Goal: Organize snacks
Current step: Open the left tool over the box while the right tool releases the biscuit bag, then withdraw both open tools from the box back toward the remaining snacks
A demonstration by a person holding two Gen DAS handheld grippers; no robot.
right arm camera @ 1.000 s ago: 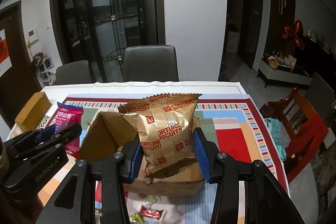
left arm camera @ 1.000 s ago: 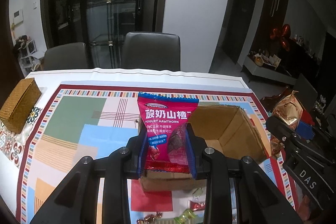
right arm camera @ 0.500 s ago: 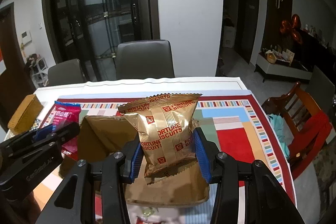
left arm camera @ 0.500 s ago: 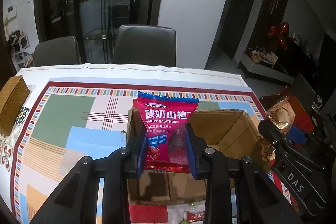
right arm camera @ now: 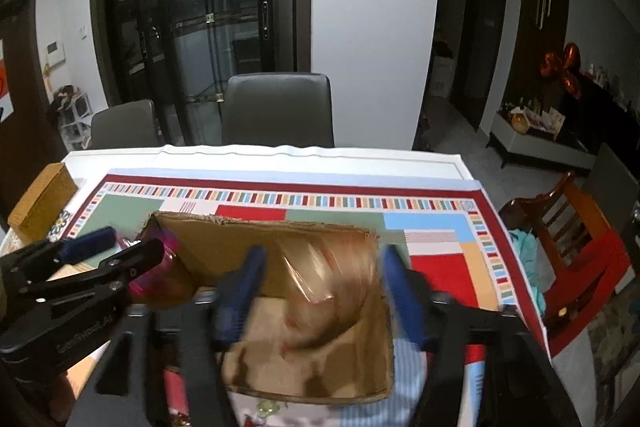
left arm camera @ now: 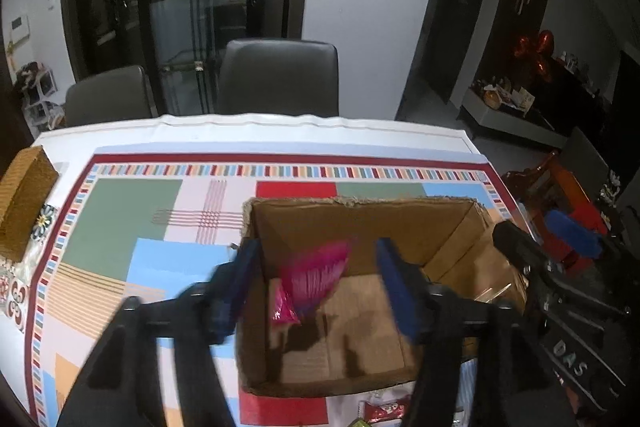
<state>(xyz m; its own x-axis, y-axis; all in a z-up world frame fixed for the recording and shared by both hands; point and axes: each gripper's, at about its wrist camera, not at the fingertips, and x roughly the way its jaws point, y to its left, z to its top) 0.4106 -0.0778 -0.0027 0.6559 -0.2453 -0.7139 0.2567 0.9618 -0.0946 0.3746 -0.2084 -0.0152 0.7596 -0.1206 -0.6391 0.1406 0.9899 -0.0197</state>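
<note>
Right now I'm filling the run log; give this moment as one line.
left gripper: jaws just opened, pink pack dropping | right gripper: jaws just opened, gold pack dropping | both over box

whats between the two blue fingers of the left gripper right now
In the left wrist view, the pink snack packet, blurred as it drops into the cardboard box. The left gripper has just been opening; neither pad touches it.

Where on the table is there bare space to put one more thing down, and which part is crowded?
The tablecloth lies bare between the woven box at the left edge and the cardboard box, also behind the cardboard box up to the chairs. In the right wrist view the red patch right of the box is free. The near edge is crowded: small wrapped sweets lie there.
</note>
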